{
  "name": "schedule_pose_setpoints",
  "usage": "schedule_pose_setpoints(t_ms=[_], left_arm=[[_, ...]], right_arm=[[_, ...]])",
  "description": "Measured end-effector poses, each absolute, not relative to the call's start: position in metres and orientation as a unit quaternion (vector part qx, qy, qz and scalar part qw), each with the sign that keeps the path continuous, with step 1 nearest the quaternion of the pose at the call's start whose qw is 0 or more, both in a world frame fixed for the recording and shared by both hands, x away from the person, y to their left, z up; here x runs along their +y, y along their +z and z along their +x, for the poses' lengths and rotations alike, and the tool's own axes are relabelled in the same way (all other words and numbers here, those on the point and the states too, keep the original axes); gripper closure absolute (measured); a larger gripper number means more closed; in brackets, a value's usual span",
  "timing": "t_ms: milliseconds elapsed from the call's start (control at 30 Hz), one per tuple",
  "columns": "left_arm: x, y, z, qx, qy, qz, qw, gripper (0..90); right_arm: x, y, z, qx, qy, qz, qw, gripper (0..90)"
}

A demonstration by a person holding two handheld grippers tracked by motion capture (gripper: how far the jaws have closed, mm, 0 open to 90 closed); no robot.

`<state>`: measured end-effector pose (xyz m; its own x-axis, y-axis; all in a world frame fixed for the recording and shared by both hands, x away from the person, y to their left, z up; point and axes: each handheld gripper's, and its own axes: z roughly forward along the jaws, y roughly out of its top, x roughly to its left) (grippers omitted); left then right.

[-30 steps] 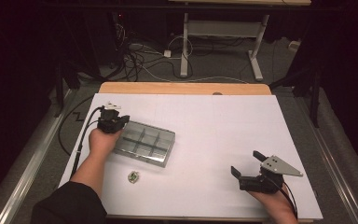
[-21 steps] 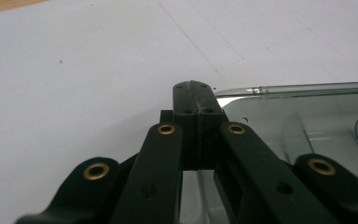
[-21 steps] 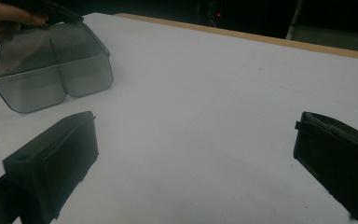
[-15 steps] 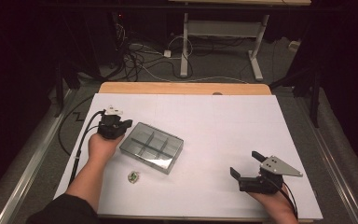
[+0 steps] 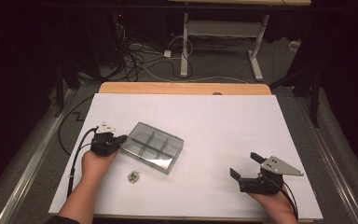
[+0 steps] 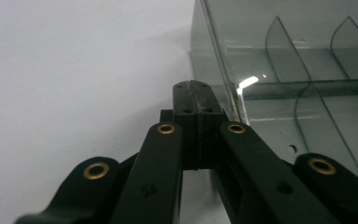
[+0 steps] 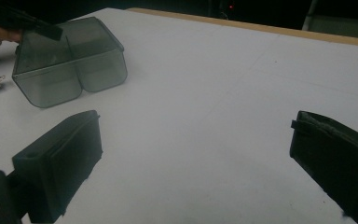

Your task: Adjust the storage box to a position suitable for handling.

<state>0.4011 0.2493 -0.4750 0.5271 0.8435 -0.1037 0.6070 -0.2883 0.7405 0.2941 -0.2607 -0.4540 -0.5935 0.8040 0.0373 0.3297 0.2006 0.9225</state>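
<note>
My left gripper (image 5: 119, 139) sits at the left side of the white table (image 5: 223, 121), its jaws clenched tight together with nothing between them. From its own view the closed tips (image 6: 193, 95) press up against the near wall of the box (image 6: 279, 79), right at the corner edge; I cannot tell whether they push on it or only rest there. My left hand (image 5: 98, 161) comes in from the bottom edge behind the gripper, and the cable (image 5: 74, 158) loops off toward the table's left edge.

The box (image 5: 154, 146) is a clear, smoky plastic tray with dividers that split it into small compartments (six, as far as the high view lets me count). It lies flat on the white top, left of the middle, turned at a slant to the table's edges. The compartments I can see into look bare.

Just in front of the box, nearer to me, lies a small shiny bit (image 5: 133, 176), too small to tell what it is. It is apart from the box and from both grippers.

Far over on the right, near the front edge, my right gripper (image 5: 245, 166) lies low over the table with its jaws spread wide, released, nothing between them. It is well apart from the box, which shows at the upper left of its own view (image 7: 70, 58).
</note>
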Motion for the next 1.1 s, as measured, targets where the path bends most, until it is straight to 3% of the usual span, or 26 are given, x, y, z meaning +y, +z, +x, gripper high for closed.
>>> schedule_pose_setpoints(t_ms=[367,1100], left_arm=[[0.246,-0.476,0.398,0.448,0.143,0.796,0.382,87.6],[0.186,-0.459,0.366,0.377,0.137,0.851,0.339,87.7]], right_arm=[[-0.263,-0.457,0.297,0.738,0.496,0.395,0.228,3.7],[-0.258,-0.458,0.298,0.743,0.496,0.394,0.217,7.2]])
